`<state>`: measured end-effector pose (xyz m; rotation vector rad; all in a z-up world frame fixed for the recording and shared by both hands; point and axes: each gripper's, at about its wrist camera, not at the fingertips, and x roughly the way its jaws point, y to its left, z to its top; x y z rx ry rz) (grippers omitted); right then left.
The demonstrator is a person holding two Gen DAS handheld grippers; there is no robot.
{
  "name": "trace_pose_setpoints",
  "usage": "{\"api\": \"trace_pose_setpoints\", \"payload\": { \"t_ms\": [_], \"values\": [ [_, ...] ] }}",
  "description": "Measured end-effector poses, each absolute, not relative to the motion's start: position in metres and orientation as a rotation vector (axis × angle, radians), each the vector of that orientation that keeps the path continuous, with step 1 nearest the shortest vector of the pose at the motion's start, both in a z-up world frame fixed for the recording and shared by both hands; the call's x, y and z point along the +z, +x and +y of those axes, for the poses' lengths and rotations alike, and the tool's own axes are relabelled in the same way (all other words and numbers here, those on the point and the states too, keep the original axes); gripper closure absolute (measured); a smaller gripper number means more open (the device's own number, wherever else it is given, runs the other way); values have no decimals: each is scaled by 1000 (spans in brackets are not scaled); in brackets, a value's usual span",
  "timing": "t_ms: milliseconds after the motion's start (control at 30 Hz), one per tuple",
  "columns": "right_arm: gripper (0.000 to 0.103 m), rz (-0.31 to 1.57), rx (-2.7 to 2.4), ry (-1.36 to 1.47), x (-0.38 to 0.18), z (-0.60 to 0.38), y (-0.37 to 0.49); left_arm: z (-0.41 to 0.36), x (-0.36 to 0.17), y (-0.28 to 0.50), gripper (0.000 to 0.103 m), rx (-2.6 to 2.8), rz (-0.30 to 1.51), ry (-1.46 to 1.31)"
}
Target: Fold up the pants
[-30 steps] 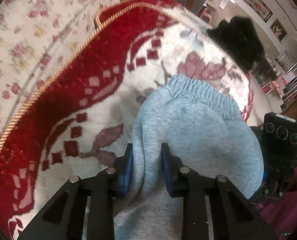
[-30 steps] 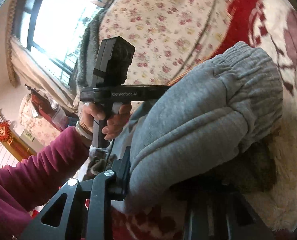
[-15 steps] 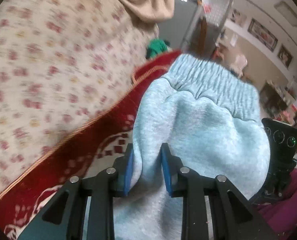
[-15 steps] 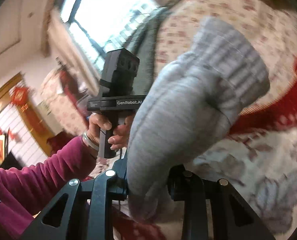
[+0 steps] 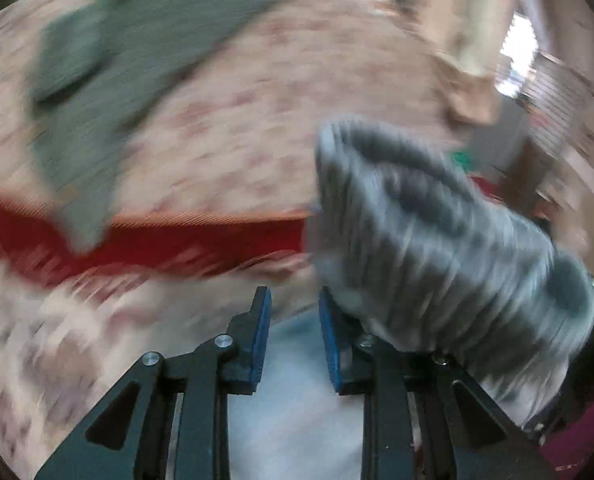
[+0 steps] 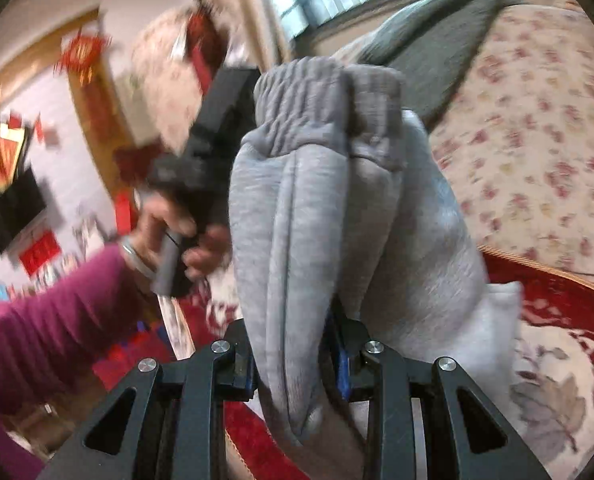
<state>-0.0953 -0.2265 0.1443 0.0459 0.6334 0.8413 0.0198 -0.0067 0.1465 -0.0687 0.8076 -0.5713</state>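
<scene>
Pants of soft grey fleece with a ribbed elastic waistband (image 6: 329, 216) hang bunched in the air above a red-and-cream patterned blanket (image 6: 553, 304), gathered between the two grippers. The right gripper (image 6: 293, 356) is narrow, its blue pads clamped on a thick fold of the grey fabric, which rises straight up from the jaws to the waistband at the top.

In the left wrist view the left gripper (image 5: 293, 336) is also narrow, with pale grey cloth lying between the blue pads — the picture is too blurred to tell if they press on it. The ribbed waistband (image 5: 429, 232) bulges up and to the right of this gripper.

Behind the pants, a person's hand (image 6: 177, 236) in a magenta sleeve (image 6: 53, 320) grips the handle of the left gripper. Beyond the pants lies a floral cream bedspread (image 6: 537, 152).
</scene>
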Motion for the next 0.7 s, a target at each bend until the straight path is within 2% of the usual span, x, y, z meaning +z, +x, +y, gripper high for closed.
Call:
{"api": "trace_pose_setpoints", "payload": {
  "t_ms": [133,167,200,267,300,333,400,500,567,700],
  "values": [
    [71,742,869,-92,98,-176,-94,51,120,4,75,-384,859,-124],
    [71,776,872,-113,86,-171,-93,63,118,-2,69,-363,858,-140],
    [68,794,869,-136,77,-168,-94,73,118,-9,59,-341,845,-155],
    [67,769,851,-175,73,-163,-101,85,124,-18,50,-318,809,-200],
    [61,751,849,-177,76,-164,-104,89,130,-22,46,-321,784,-236],
    [48,756,876,-145,81,-168,-105,90,132,-23,44,-325,766,-258],
    [31,792,928,-39,88,-178,-106,80,143,-30,41,-352,732,-279],
    [30,831,944,145,104,-199,-104,53,157,-42,38,-428,709,-259],
    [30,779,908,215,118,-222,-107,27,165,-51,35,-512,697,-243],
    [30,705,735,172,138,-259,-103,-23,168,-62,32,-616,706,-189]
  ]
}}
